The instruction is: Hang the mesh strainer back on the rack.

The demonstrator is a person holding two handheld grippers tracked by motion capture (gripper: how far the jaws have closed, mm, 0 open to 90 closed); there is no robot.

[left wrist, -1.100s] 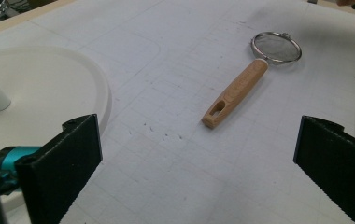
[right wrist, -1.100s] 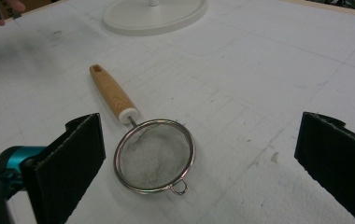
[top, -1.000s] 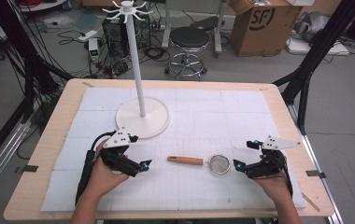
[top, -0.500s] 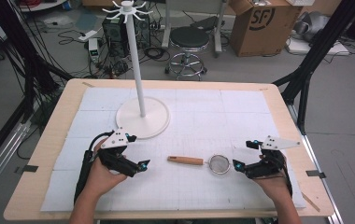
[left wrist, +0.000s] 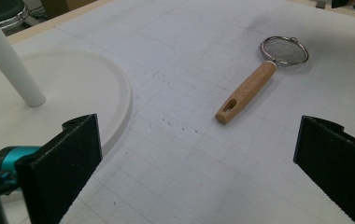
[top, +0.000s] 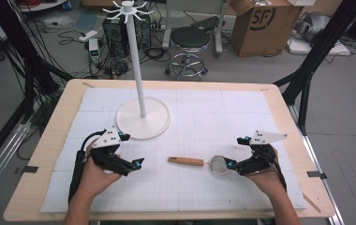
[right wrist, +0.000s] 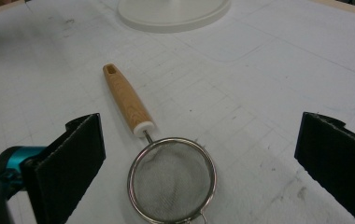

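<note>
A small strainer [top: 219,165] with a wire mesh bowl and a wooden handle [top: 185,161] lies flat on the white mat, handle pointing left. My right gripper [top: 238,152] rests just right of the bowl, jaws wide open. In the right gripper view the strainer [right wrist: 172,179] lies close in front of the right gripper [right wrist: 199,135], untouched, between the lines of its jaws. My left gripper [top: 132,150] stands open to the left of the handle's end, a short gap away. The left gripper view has the strainer [left wrist: 259,79] ahead of the empty left gripper [left wrist: 199,135].
A white stand with a round base [top: 143,117], a tall pole [top: 136,61] and hooks at its top stands on the mat at the back left, near my left gripper. Its base [left wrist: 73,88] lies close beside the left jaw. The wooden table edge [top: 40,187] frames the mat.
</note>
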